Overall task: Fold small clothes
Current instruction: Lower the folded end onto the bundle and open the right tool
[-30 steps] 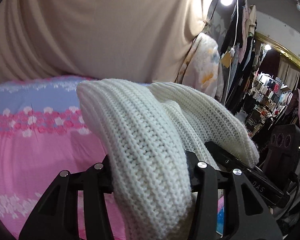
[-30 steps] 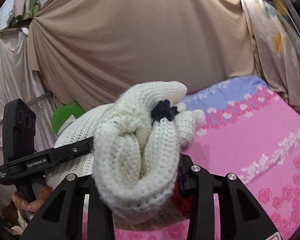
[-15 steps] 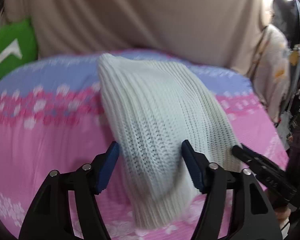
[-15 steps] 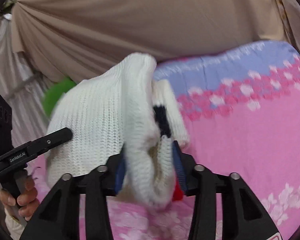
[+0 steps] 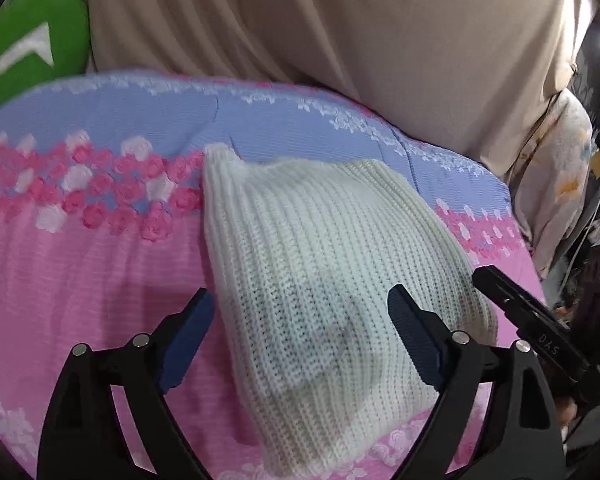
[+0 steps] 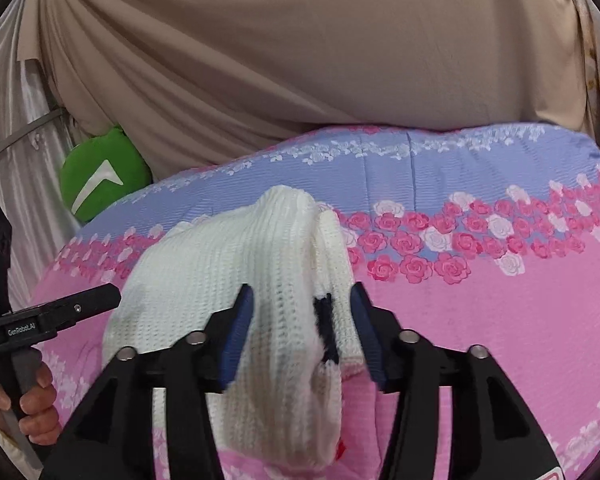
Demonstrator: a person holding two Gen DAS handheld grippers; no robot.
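One white knit garment [image 5: 324, 264] lies folded on the pink-and-blue floral bedspread [image 5: 80, 264], with one green cushion [image 5: 24, 48] at 10 o'clock at the bed's far edge and one beige curtain [image 5: 340, 28] at 12 o'clock behind it. The left gripper [image 5: 300, 332] holds its two blue-padded fingers [image 5: 186, 332] wide apart, straddling the garment's near end without clamping it. The right gripper [image 6: 302, 332] likewise has its fingers [image 6: 236, 332] spread to either side of the garment's folded edge [image 6: 284, 280], where one small black patch [image 6: 326, 320] shows; no containers are in view.
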